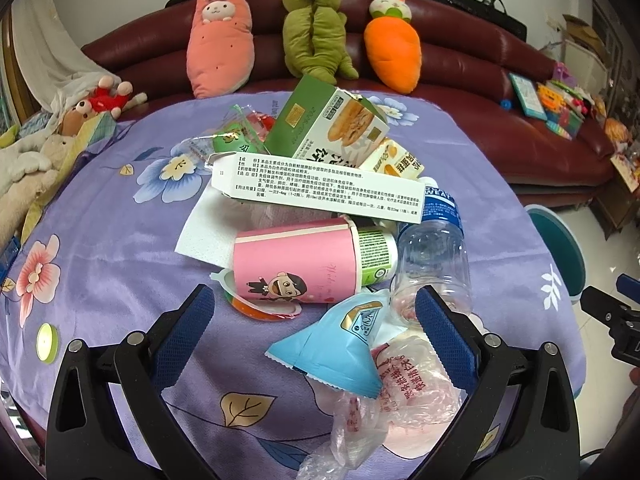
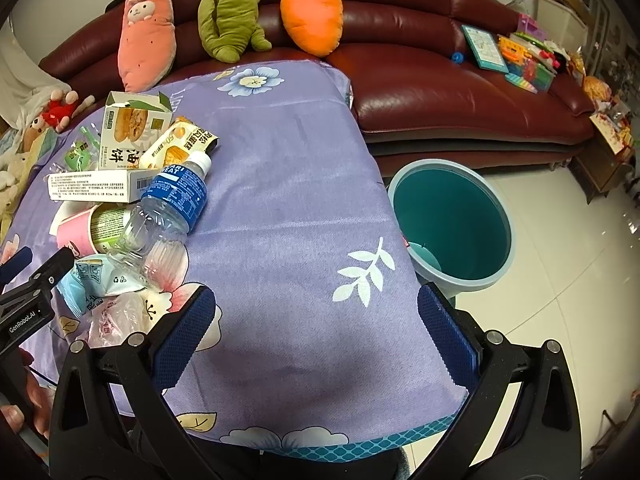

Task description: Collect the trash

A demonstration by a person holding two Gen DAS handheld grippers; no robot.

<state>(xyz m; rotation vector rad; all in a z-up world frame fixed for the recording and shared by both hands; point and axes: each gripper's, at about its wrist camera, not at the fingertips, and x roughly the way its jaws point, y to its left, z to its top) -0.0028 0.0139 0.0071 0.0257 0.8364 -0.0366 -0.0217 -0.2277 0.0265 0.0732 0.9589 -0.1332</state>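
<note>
Now both tongs gape wide: the left tongs point(image 1: 315, 318) hang over a light-blue wrapper point(image 1: 334, 350) in the trash heap, the right tongs point(image 2: 316, 322) above bare worktop point(image 2: 288, 216), teal bin point(image 2: 452, 220) beyond-right.

Trash heaped ahead of the left gripper point(image 1: 314, 314): light blue wrapper point(image 1: 336, 344) and crumpled plastic bag point(image 1: 400, 404) between its spread fingers, pink paper cup point(image 1: 294, 262) on its side just beyond, clear bottle point(image 1: 434, 256) lying front-right, boxes point(image 1: 328, 128) farther back.
</note>
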